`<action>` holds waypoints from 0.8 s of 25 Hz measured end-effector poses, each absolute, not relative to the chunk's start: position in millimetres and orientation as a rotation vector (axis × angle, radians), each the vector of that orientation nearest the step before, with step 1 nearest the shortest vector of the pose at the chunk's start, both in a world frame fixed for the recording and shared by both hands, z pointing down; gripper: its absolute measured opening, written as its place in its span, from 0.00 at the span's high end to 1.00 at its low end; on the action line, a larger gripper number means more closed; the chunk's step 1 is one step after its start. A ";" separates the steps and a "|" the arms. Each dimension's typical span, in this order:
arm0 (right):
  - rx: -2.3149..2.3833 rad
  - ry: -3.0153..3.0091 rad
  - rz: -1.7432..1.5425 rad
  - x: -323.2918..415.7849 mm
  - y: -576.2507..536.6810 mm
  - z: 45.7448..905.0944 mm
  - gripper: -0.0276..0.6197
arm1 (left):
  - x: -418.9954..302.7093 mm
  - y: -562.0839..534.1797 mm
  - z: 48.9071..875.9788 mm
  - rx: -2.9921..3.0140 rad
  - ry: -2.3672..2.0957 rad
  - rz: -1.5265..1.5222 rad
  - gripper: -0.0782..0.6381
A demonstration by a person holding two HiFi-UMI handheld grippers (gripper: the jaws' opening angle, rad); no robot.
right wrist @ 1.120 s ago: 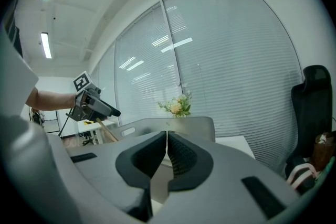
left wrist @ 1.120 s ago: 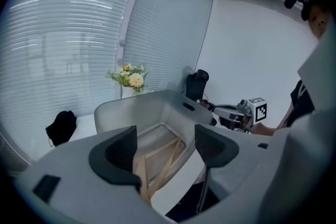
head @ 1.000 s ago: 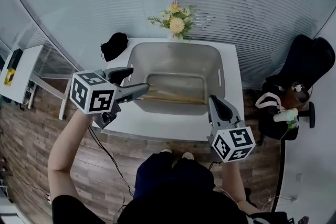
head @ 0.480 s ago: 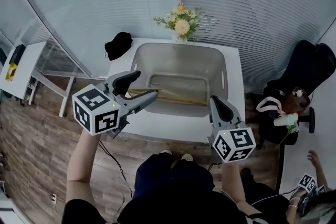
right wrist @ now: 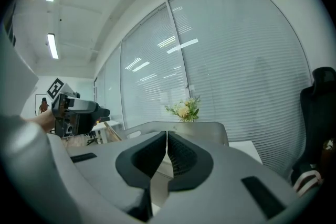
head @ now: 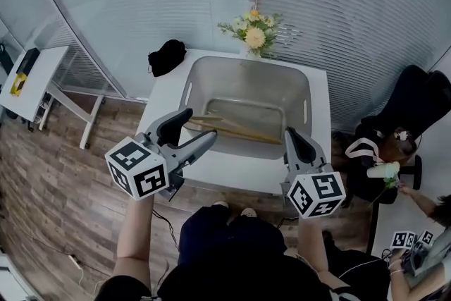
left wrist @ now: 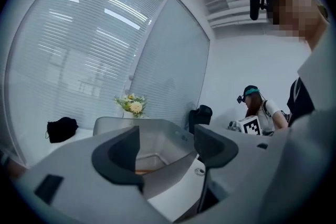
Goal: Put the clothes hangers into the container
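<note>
A grey metal container (head: pixel 299 91) stands on a white table (head: pixel 163 102). Wooden clothes hangers (head: pixel 232 127) lie across its bottom. My left gripper (head: pixel 197 130) hovers over the table's near left edge, just short of the container's left wall; it is open and holds nothing. In the left gripper view the left gripper (left wrist: pixel 168 147) frames the container (left wrist: pixel 168 131), and a strip of hanger (left wrist: pixel 143 171) shows inside. My right gripper (head: pixel 291 139) is shut and empty at the container's near right corner. The right gripper (right wrist: pixel 166 147) points over the container's rim (right wrist: pixel 210 127).
A vase of flowers (head: pixel 255 28) and a black bundle (head: pixel 167 56) sit at the table's far edge. A black chair with a bag (head: pixel 416 106) stands to the right and a small white side table (head: pixel 35 77) to the left. Another person (head: pixel 423 250) is at the lower right.
My left gripper has drawn back from the container's left rim toward me and lower in the view, staying open. The right gripper has barely moved. The head view has shifted.
</note>
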State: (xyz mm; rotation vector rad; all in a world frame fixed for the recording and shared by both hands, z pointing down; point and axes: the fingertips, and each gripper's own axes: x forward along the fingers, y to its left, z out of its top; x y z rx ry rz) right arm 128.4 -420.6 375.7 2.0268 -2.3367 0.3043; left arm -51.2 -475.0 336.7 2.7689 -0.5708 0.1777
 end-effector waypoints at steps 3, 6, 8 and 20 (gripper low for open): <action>2.016 -2.344 0.305 125.4 -421.9 376.3 0.91 | -65.4 -475.4 347.7 2.731 -0.666 0.141 0.48; 2.007 -2.344 0.313 122.3 -423.6 378.1 0.91 | -80.4 -475.6 359.1 2.690 -0.748 0.114 0.54; 1.994 -2.347 0.321 119.8 -423.9 379.2 0.91 | -88.6 -474.4 367.0 2.658 -0.798 0.103 0.57; 1.962 -2.365 0.351 113.7 -428.7 394.9 0.91 | -120.8 -481.3 403.7 2.566 -1.136 0.073 0.87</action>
